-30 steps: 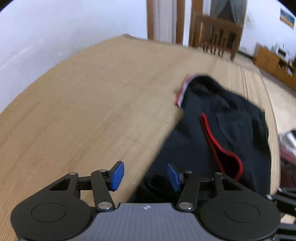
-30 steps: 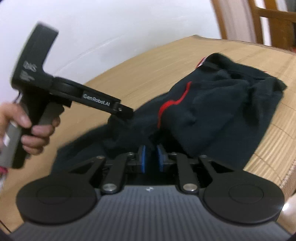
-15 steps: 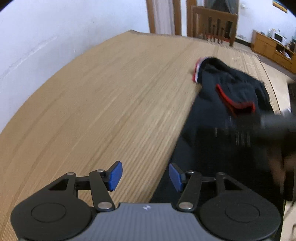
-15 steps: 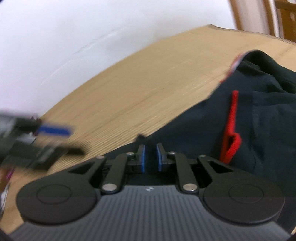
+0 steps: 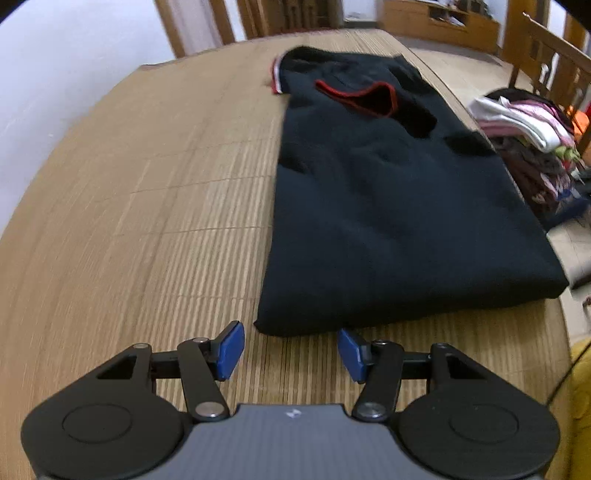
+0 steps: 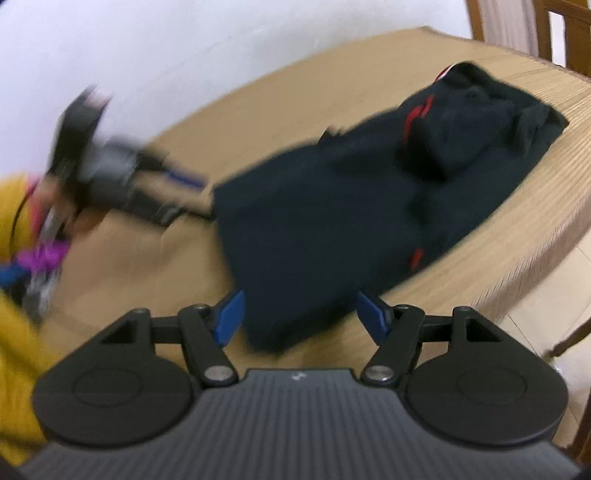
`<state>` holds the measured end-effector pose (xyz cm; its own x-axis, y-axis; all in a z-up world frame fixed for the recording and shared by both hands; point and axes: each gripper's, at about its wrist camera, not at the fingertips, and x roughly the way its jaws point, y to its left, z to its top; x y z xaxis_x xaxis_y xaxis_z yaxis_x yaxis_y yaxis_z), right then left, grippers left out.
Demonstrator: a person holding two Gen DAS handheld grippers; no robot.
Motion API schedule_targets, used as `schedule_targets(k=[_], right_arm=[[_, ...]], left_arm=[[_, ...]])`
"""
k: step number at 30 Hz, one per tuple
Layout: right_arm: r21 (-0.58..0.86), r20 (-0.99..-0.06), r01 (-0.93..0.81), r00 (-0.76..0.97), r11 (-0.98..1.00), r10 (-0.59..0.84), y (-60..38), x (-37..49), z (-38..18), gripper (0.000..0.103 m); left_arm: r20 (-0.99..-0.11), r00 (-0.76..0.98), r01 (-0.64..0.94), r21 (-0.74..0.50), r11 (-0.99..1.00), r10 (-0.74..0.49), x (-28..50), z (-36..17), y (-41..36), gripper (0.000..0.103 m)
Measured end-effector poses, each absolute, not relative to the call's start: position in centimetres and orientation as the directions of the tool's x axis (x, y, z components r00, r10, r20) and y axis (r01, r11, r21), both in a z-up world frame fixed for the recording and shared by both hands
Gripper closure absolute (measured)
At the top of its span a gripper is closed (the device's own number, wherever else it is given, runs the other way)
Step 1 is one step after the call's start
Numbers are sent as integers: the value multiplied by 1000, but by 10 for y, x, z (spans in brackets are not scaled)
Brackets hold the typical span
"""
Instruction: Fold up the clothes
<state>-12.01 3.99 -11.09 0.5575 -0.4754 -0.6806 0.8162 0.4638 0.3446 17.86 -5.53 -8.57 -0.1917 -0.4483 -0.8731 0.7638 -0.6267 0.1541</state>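
A black garment (image 5: 388,206) with red trim lies flat in a long folded shape on the bamboo-mat table (image 5: 147,184). My left gripper (image 5: 291,350) is open just short of the garment's near hem, with only mat between its blue pads. In the right wrist view the same garment (image 6: 369,192) stretches away from me. My right gripper (image 6: 301,317) hovers over its near corner and its jaws are opening. That corner shows between the pads (image 6: 229,317), which do not press on it. The left gripper (image 6: 122,177) is a blur at the left, at the garment's other corner.
A pile of mixed clothes (image 5: 528,140) sits past the table's right edge. A wooden chair (image 5: 546,55) and a low cabinet (image 5: 436,18) stand behind. A person's yellow sleeve (image 6: 14,332) fills the left of the right wrist view. A white wall runs along the far side.
The right gripper's jaws were shut on the dark cloth and now stand wide apart, drawn back from it. The left gripper swung round to the near hem. The garment now lies flatter.
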Motion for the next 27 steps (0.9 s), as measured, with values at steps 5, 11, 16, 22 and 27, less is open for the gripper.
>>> schedule_targets(k=[5, 11, 16, 22, 27], right_arm=[[210, -730, 811, 502, 547, -464, 60, -82, -121, 34], [138, -702, 859, 436, 493, -563, 63, -68, -132, 38], [116, -686, 881, 405, 459, -605, 73, -78, -117, 84], [212, -631, 874, 464, 437, -621, 85, -115, -79, 89], [320, -556, 853, 522, 412, -647, 89, -148, -42, 89]], left_arm=[[-857, -229, 744, 152, -651, -461, 181, -92, -59, 38], [-848, -333, 739, 36, -673, -412, 182, -94, -64, 68], [-826, -414, 756, -79, -650, -381, 178, -93, -56, 88], [-759, -504, 777, -190, -601, -412, 180, -58, -24, 89], [-701, -522, 797, -198, -571, -486, 167, -14, -12, 89]])
